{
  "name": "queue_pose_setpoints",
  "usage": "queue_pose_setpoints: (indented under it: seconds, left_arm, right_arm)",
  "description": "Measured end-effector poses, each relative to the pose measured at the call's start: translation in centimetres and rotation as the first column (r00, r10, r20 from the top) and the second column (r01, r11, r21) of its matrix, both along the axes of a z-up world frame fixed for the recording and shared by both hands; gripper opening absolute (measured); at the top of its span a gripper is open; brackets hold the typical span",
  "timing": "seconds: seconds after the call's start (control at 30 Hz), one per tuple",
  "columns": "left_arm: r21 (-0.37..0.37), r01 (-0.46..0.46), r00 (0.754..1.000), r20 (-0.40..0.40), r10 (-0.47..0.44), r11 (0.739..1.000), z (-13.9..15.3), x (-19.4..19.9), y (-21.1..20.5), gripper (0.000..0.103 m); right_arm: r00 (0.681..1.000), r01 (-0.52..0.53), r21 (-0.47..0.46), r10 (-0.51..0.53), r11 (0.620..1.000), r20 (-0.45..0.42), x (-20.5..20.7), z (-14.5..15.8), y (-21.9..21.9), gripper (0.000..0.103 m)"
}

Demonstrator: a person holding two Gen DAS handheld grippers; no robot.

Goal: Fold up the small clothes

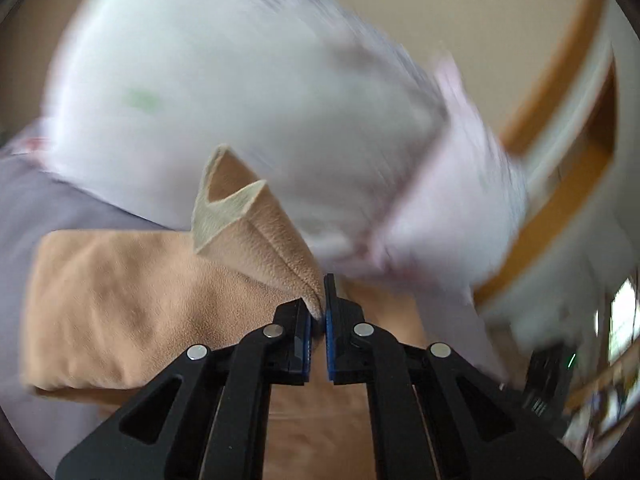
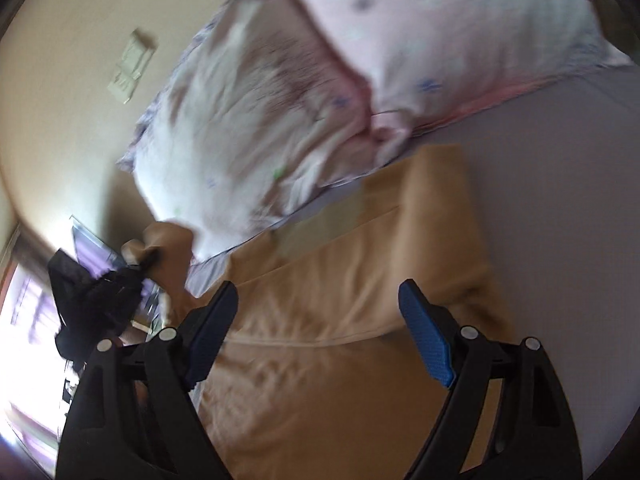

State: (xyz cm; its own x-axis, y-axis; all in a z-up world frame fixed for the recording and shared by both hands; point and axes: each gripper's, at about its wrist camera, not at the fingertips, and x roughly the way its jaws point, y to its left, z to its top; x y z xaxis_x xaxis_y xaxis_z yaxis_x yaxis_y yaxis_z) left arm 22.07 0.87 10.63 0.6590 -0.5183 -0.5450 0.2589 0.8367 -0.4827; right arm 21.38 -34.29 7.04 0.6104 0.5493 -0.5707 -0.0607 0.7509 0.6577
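A tan garment (image 1: 120,300) lies on a lilac bedsheet (image 1: 24,208). My left gripper (image 1: 323,312) is shut on a corner of it, and that corner stands up in a peak (image 1: 256,232) above the rest. In the right wrist view the tan garment (image 2: 340,300) spreads across the bed under my right gripper (image 2: 320,312), which is open and empty just above the cloth. The left gripper (image 2: 148,258) shows there at the left, holding a lifted tan corner.
Two pale flowered pillows (image 2: 240,120) (image 2: 460,20) lie beyond the garment at the head of the bed. A beige wall (image 2: 80,40) with a switch plate (image 2: 132,66) stands behind. A wooden frame (image 1: 560,160) shows at the right. Both views are blurred.
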Motion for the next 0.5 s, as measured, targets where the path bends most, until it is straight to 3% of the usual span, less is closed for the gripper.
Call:
queue_pose_setpoints:
  seconds: [0.03, 0.07, 0.13, 0.23, 0.3, 0.37, 0.43, 0.5]
  left_arm:
    - [0.077, 0.069, 0.997, -0.029, -0.067, 0.995, -1.3, 0.6, -3.6, 0.004]
    - [0.171, 0.151, 0.987, -0.073, -0.140, 0.974, -3.2, 0.8, -7.5, 0.004]
    - [0.297, 0.271, 0.961, -0.144, -0.238, 0.916, -6.0, 0.1, -12.2, 0.005]
    - [0.393, 0.308, 0.951, -0.107, -0.290, 0.866, -6.5, -2.6, -13.2, 0.008]
    - [0.388, 0.307, 0.950, -0.069, -0.305, 0.869, -5.6, -4.1, -11.7, 0.020]
    - [0.367, 0.278, 0.957, -0.023, -0.290, 0.888, -4.3, -5.8, -9.1, 0.066]
    - [0.378, 0.236, 0.964, 0.026, -0.265, 0.895, -3.6, -7.4, -7.1, 0.071]
    - [0.415, 0.209, 0.971, 0.021, -0.239, 0.886, -3.7, -9.1, -4.4, 0.071]
  right_arm:
    - [1.000, 0.013, 0.000, -0.013, 1.000, -0.013, 0.2, -0.2, -0.7, 0.082]
    - [0.999, 0.027, 0.003, -0.027, 1.000, -0.036, 0.4, -0.7, -1.5, 0.082]
    - [0.997, 0.034, 0.011, -0.033, 0.999, -0.067, 0.9, -1.4, -2.4, 0.082]
    - [0.996, 0.011, 0.013, -0.010, 1.000, -0.085, 1.6, -1.9, -2.6, 0.078]
    - [0.995, -0.030, 0.016, 0.031, 0.999, -0.092, 2.5, -2.0, -1.7, 0.071]
    - [0.990, -0.082, 0.004, 0.082, 0.997, -0.114, 3.9, -2.5, -0.2, 0.064]
    - [0.984, -0.109, -0.026, 0.104, 0.994, -0.144, 4.8, -2.9, 1.1, 0.056]
    - [0.972, -0.128, -0.060, 0.113, 0.990, -0.205, 6.1, -4.1, 2.4, 0.050]
